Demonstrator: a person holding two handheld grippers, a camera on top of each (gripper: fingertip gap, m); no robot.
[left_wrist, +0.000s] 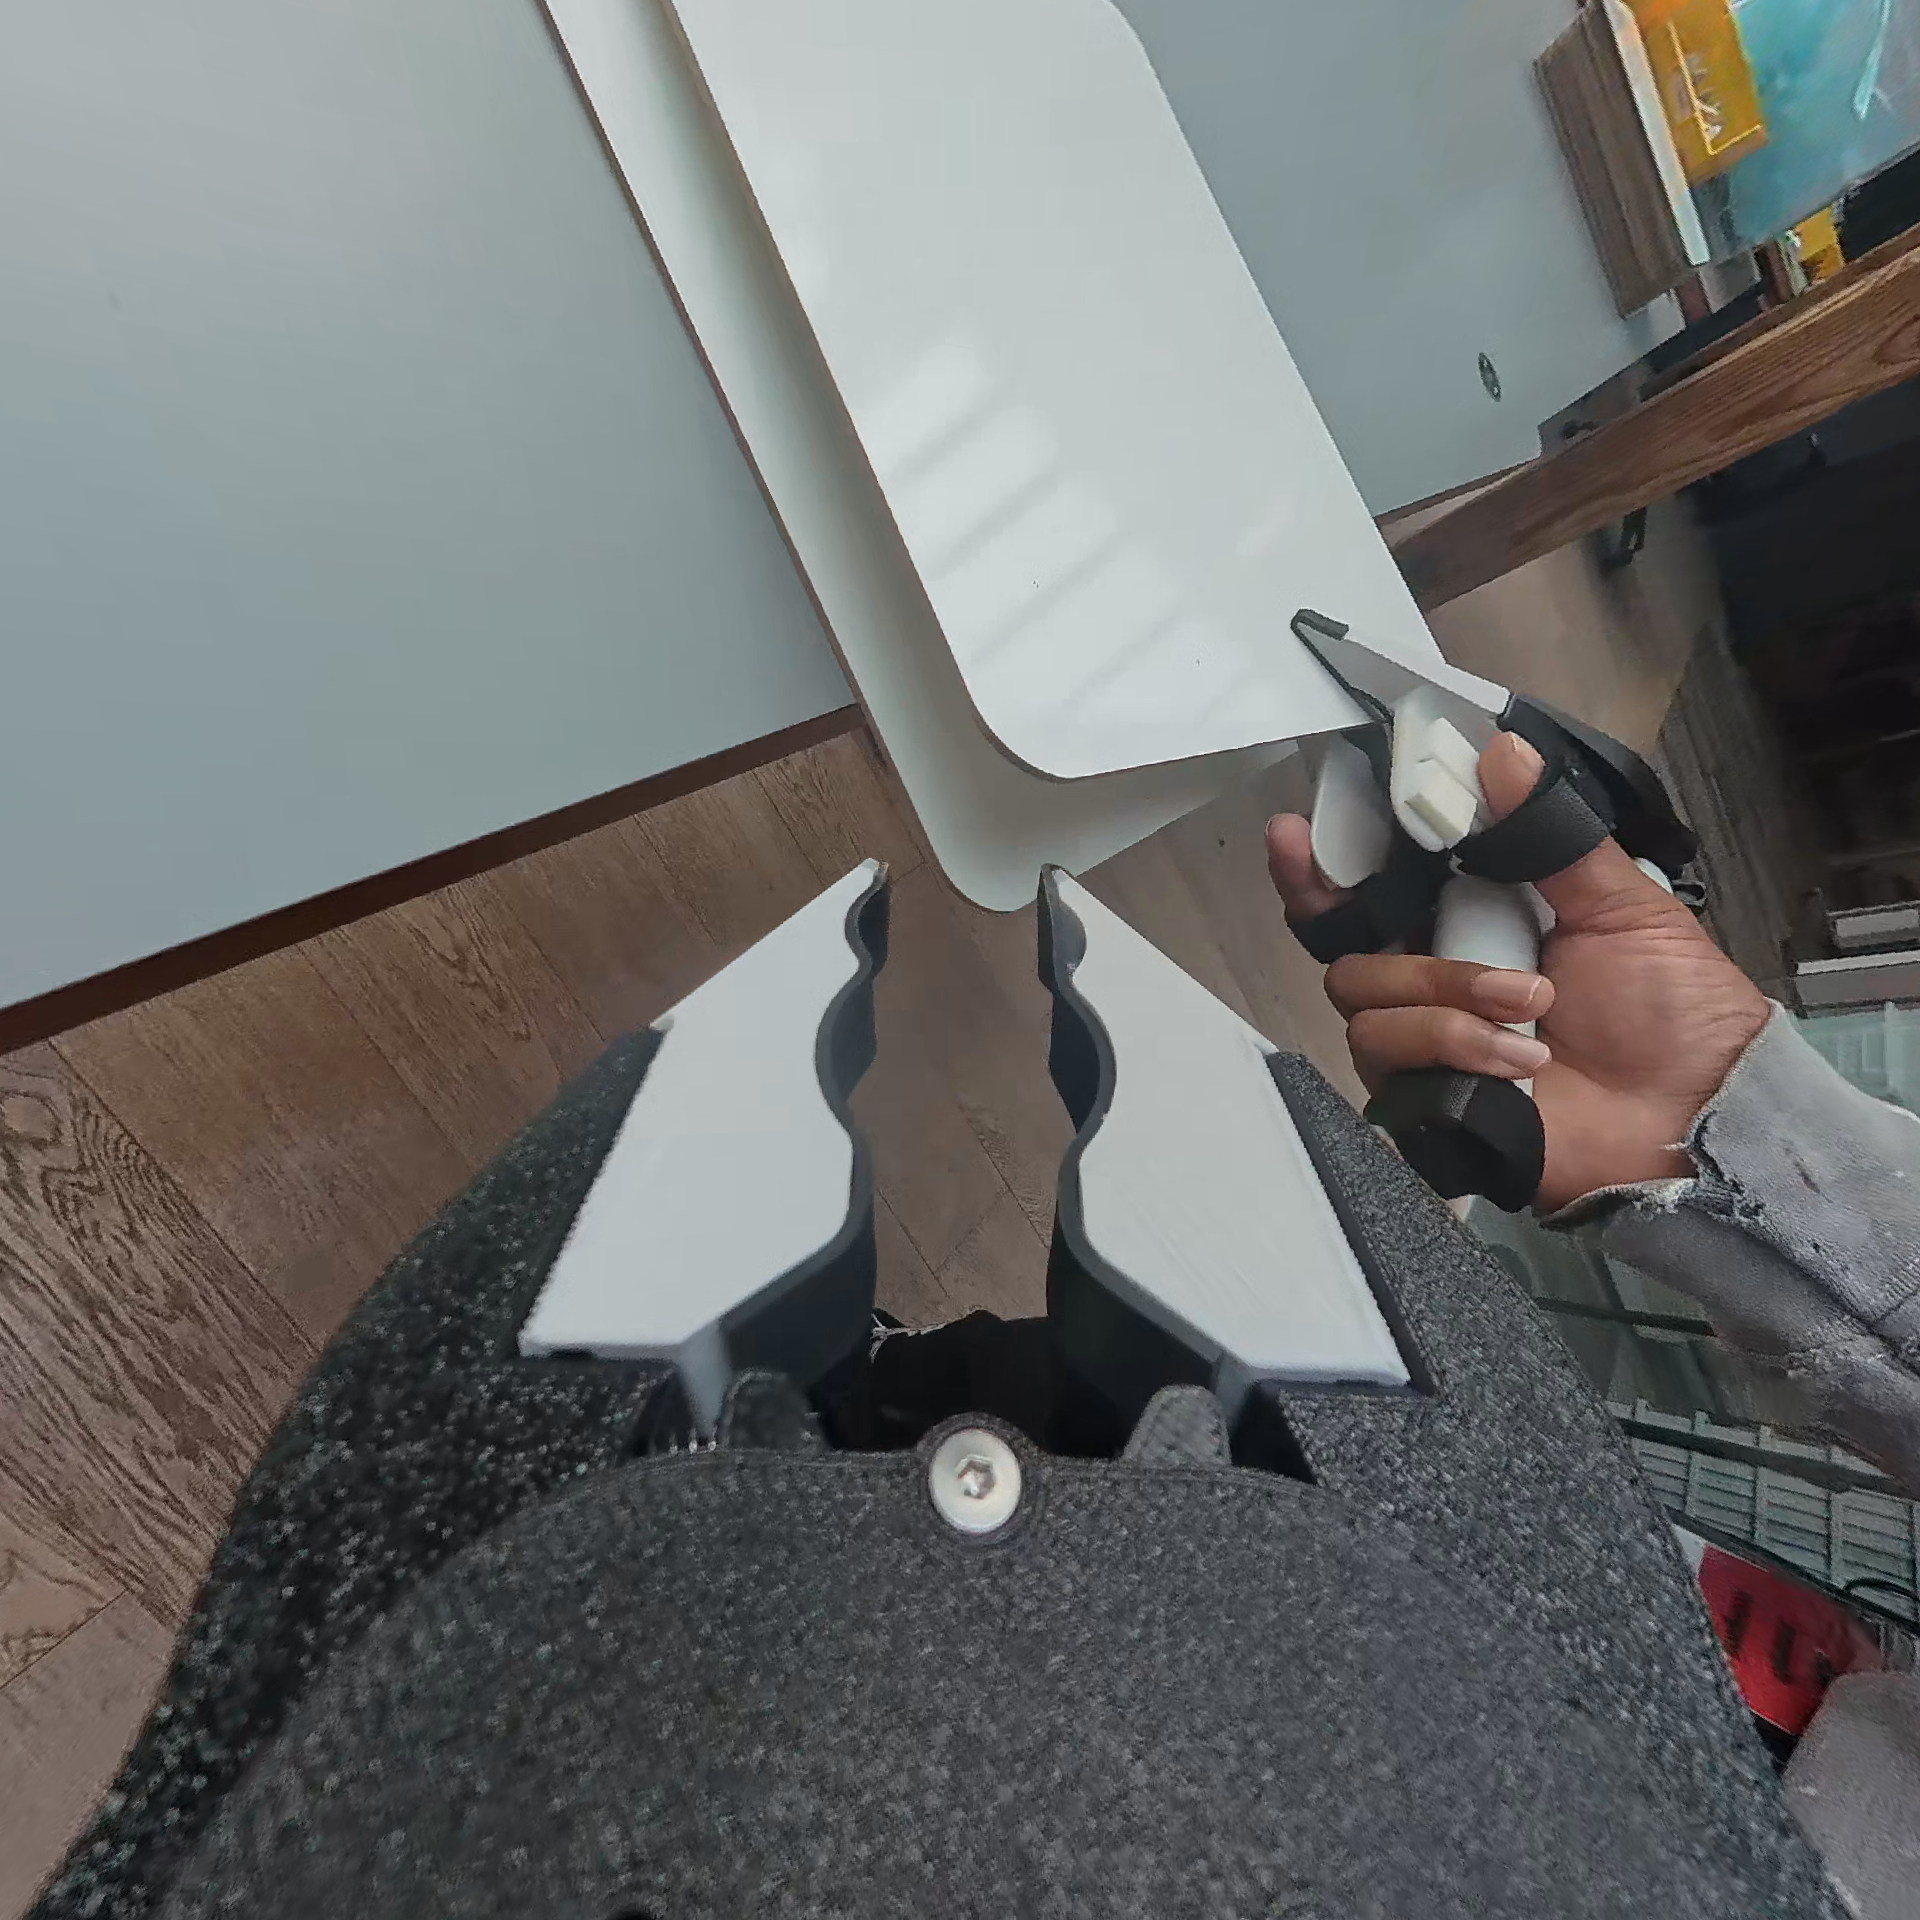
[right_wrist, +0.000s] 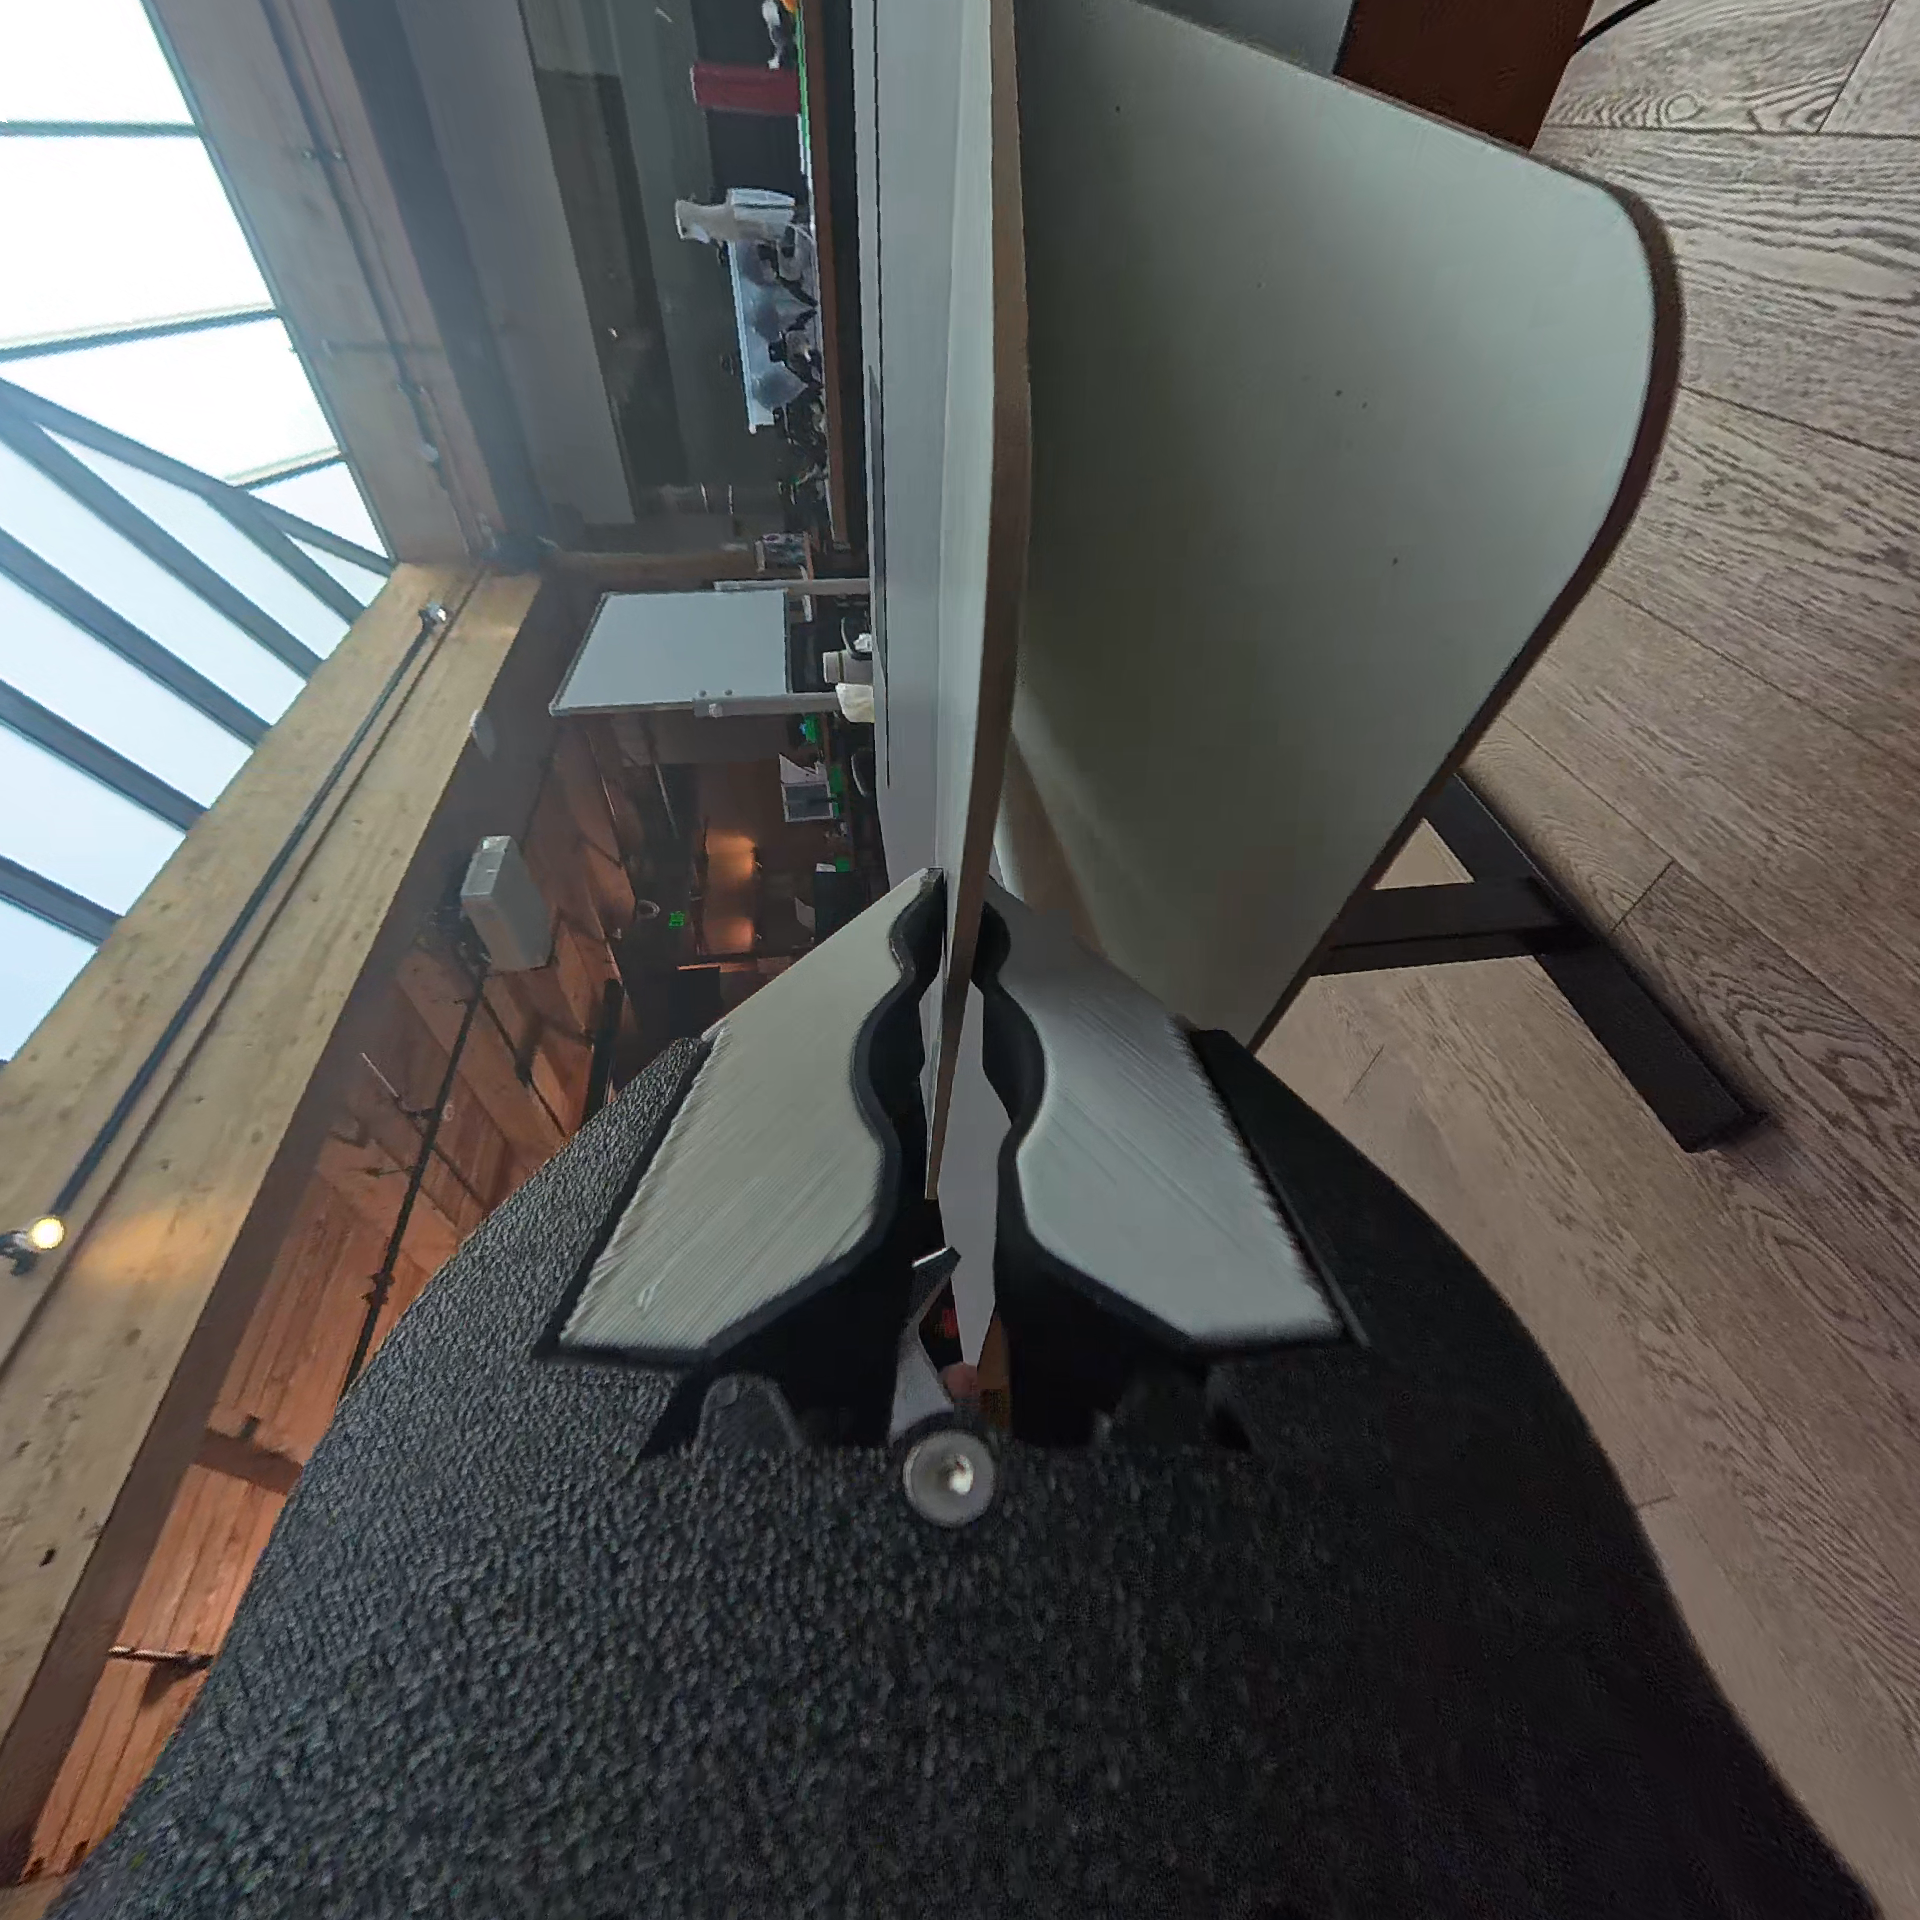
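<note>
Here, a moment at a white desk, seen from two tilted wrist cameras.

Left hand-held gripper: released, its white fingers with black wavy pads spread apart and holding nothing; the tips sit just beside the rounded corner of the lower of two white panels.

Right hand-held gripper: closed onto the thin edge of the white desk top; the brown-edged board runs straight down between the two pads, which press it from either side. In the left wrist view this same gripper shows farther off, clamped on the near corner of the desk top.

Hand: a person's hand wraps the right gripper's white handle, black straps looped over the fingers, a grey sleeve at the wrist.

Desk: white surface with a rounded corner and a wood-coloured edge band; a black metal leg shows beneath it in the right wrist view.

Floor: wood-grain planks, meeting a pale wall at a dark skirting strip.

Background: a wooden shelf carrying boxes and framed panels, timber beams and a glazed roof, and a whiteboard on a stand well beyond the desk.
</note>
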